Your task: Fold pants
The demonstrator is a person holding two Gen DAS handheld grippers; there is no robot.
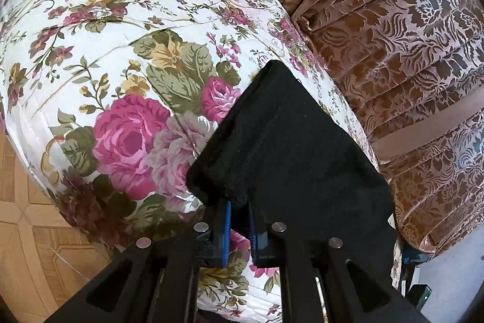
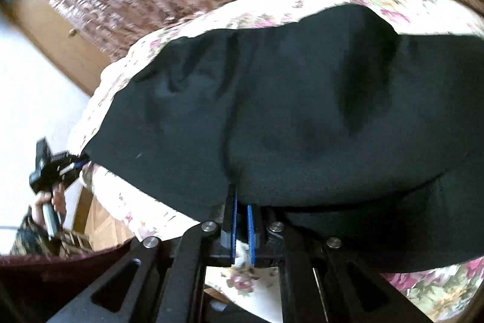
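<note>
We gripped the black pants in both grippers: left gripper pinched one corner low in its frame, right gripper another edge; the cloth stretched away over the floral bed.

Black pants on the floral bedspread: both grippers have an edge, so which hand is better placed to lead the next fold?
Probably the left gripper. It pinches a free corner of the black pants with open floral bedspread ahead to carry it over. The right gripper grips the wide bulk, better suited as anchor.
</note>
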